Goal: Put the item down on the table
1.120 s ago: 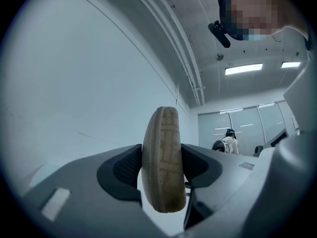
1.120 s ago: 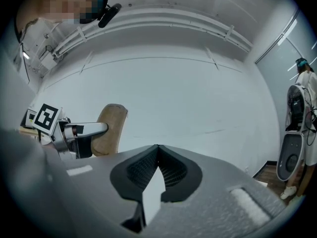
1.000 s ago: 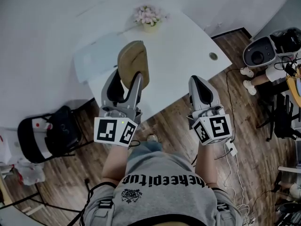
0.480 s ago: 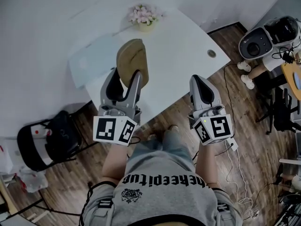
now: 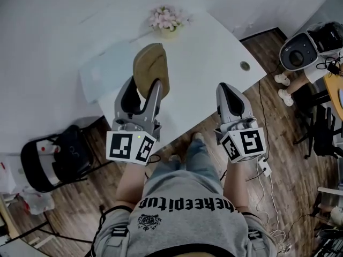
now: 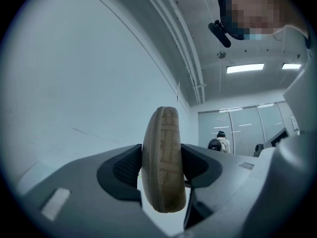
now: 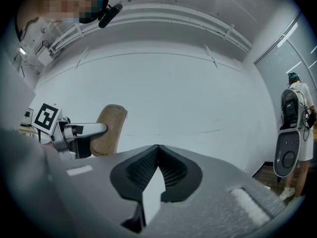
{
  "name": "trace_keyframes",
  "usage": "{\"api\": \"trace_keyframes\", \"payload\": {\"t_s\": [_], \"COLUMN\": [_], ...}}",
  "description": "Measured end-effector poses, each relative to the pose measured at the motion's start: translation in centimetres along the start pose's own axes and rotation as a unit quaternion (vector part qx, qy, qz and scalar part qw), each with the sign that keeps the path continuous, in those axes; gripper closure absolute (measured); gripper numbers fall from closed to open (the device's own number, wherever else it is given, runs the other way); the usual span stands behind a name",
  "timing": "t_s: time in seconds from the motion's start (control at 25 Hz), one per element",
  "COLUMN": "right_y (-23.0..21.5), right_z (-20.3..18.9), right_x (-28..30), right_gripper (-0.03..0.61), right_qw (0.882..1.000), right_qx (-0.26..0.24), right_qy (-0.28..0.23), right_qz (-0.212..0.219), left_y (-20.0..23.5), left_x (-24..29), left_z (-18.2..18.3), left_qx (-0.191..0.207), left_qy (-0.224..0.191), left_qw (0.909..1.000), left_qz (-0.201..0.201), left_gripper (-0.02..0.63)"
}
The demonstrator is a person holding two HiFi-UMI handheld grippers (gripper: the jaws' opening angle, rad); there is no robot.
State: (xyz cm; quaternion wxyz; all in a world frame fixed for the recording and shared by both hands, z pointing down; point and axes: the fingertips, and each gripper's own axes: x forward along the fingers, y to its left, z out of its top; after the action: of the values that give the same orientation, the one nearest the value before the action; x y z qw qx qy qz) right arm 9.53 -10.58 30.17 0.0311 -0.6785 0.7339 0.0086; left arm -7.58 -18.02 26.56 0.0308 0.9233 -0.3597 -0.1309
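Left gripper (image 5: pixel 142 93) fingers clamp one end of the tan slipper (image 5: pixel 151 67) over the desk (image 5: pixel 210 52). I judge it light, soft and bendy. Right gripper (image 5: pixel 229 93) fingers closed, empty.

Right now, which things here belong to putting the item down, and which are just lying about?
Job: tan item, clamped in the left gripper; white table.
Lying about: flowers on the table; black bag; right gripper, shut and empty.
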Motion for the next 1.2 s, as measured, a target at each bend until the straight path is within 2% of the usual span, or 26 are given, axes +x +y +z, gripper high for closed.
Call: {"api": "trace_keyframes", "payload": {"t_s": [0.56, 0.96, 1.2], "right_y": [-4.4, -6.7, -7.3], "right_z": [-0.3, -1.6, -3.0], "right_x": [5.7, 9.8, 11.8], "right_gripper": [0.577, 0.577, 0.577], "right_qw": [0.999, 0.994, 0.991], "right_qx": [0.001, 0.006, 0.012], "right_qy": [0.012, 0.032, 0.048], "right_qz": [0.048, 0.1, 0.127], "left_y": [0.9, 2.1, 2.7], "left_x": [5.5, 8.1, 8.9], "left_z": [-1.8, -5.4, -7.9], "left_qx": [0.001, -0.004, -0.001], "left_qy": [0.009, 0.029, 0.058], "left_qw": [0.9988, 0.9948, 0.9905], "left_qz": [0.048, 0.098, 0.124], "left_gripper": [0.368, 0.368, 0.368]}}
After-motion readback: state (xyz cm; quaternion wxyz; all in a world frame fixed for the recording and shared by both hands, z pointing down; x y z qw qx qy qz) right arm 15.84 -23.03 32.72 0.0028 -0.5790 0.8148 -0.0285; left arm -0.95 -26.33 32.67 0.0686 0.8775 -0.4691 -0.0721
